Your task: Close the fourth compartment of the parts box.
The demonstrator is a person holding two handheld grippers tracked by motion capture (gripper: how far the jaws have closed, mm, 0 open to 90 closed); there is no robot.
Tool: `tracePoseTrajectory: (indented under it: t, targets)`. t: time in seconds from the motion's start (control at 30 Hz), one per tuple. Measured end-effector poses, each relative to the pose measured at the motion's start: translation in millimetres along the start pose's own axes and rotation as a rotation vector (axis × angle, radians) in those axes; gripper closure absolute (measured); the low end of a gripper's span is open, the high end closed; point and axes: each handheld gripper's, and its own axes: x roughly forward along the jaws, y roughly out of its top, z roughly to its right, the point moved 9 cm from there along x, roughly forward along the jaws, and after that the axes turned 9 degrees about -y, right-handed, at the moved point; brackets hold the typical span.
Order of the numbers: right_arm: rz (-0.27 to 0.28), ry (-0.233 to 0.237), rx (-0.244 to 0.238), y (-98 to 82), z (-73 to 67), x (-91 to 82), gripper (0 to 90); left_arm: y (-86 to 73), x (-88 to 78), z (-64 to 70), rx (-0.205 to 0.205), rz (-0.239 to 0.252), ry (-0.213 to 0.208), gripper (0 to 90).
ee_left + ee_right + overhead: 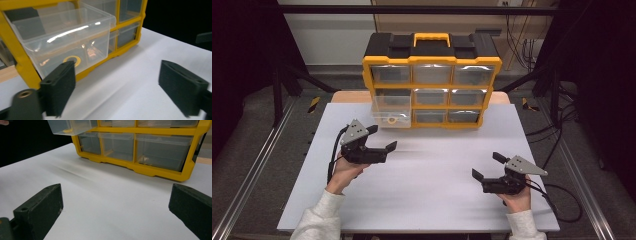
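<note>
On the left of the desk (422, 200), the left tool (383, 138) is held in the person's left hand (343, 172), with a pale sleeve (319, 220) coming in from the bottom edge. Its jaws stand apart with nothing between them, and they point toward the organizer (432, 80). In the left gripper view the two black jaws frame bare desk, and the drawer (67, 37) sits just beyond the left jaw, near it but not touching.

That drawer is clear plastic and is pulled out of the bottom-left slot of the organizer, so it juts forward over the desk. A small yellow ring (72, 60) lies on its floor near the front wall; in the high view the same ring (391, 120) shows through the drawer front.

The organizer is yellow and black, with a yellow handle (432, 39) on top and three rows of three clear drawers. It stands upright at the far middle of the desk. The other drawers sit pushed in.

On the right, the right tool (488, 166) rests low near the front edge, held in the right hand (516, 199), well apart from the organizer. Its jaws also stand wide open and empty; in the right gripper view only white desk lies between them, with the organizer (140, 147) beyond.
</note>
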Motion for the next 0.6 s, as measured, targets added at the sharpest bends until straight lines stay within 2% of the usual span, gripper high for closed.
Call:
tracePoseTrajectory:
  t: [0.13, 0.4, 0.6]
  targets:
    - [0.000, -0.001, 0.001, 0.2, 0.1, -0.4, 0.0, -4.1, 3.3, 0.8, -0.006, -0.008, -0.002, 27.8]
    - [0.001, -0.001, -0.003, 0.1, 0.1, -0.5, 0.0, -6.9, 11.1, -0.8, -0.016, -0.028, 0.023, 51.6]
    - [0.001, 0.000, 0.000, 0.2, -0.1, -0.7, 0.0, -8.5, 17.2, -4.4, -0.012, -0.054, 0.030, 65.4]
